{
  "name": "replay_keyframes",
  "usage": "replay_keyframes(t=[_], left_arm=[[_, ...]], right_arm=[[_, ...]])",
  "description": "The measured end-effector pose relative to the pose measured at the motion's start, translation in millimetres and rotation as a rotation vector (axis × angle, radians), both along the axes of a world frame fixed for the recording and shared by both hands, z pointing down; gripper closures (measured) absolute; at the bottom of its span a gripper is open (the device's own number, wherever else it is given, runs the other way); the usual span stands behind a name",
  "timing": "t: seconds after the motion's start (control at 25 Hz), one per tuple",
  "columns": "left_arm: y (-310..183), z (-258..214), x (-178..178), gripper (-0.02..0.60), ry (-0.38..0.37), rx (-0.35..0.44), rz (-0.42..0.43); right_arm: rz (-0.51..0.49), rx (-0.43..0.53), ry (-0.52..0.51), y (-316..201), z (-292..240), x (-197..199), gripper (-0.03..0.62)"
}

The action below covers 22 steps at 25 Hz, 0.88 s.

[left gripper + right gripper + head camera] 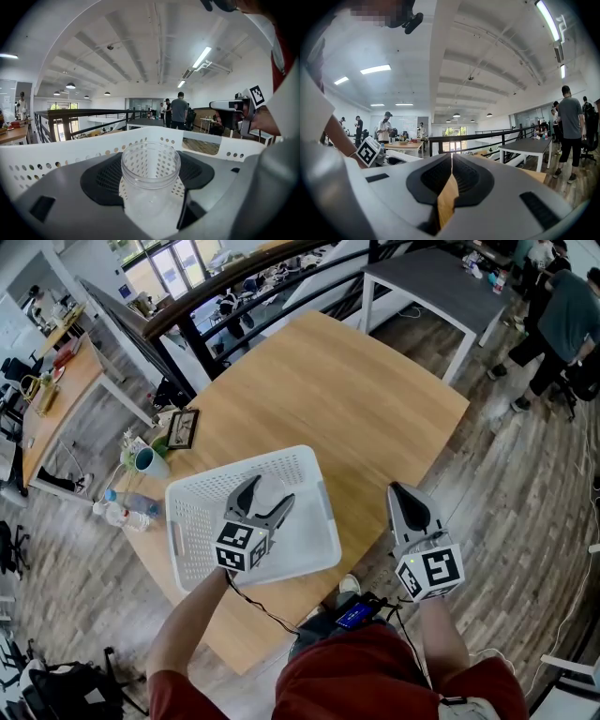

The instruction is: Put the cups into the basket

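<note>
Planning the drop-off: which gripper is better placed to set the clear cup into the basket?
Left. The left gripper holds the cup between its fingers over the basket; the right gripper is shut and empty beside it.

clear cup (270, 486) mostly hidden by left gripper (268, 495); basket (234, 470) floor partly covered

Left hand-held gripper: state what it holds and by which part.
The left hand-held gripper holds a clear plastic cup by its side walls, below the rim, over the white basket.
</note>
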State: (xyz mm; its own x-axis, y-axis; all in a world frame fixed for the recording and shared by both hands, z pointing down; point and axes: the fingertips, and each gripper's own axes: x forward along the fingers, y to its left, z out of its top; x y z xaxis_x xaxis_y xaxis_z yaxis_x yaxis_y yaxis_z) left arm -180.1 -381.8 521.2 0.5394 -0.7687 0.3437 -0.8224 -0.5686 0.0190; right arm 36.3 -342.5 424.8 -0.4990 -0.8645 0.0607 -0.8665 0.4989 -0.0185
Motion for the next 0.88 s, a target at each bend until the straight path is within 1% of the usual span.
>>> replay_keyframes(t=[0.32,0.48,0.6,0.88], left_arm=[[-0.9,1.2,-1.9,0.230,0.008,-0.005,-0.014],[-1.4,2.9,-0.1,0.230,-0.008,-0.003,-0.012],[-0.9,3.5,-1.5,0.228,-0.006,-0.002,-0.012],[-1.1,3.2,1.6,0.173,-0.009,0.005,-0.008]], right_arm=[[-0.001,-0.004,-0.005,0.1,-0.4,-2.4,0.582],[-0.001,-0.002,-0.006,-0.4,-2.3,-1.7,0.582],[-0.002,0.001,-0.004,-0.1,-3.3,-2.5,0.582],[0.002,0.005,0.000,-0.2,-5.0,0.6,0.582]])
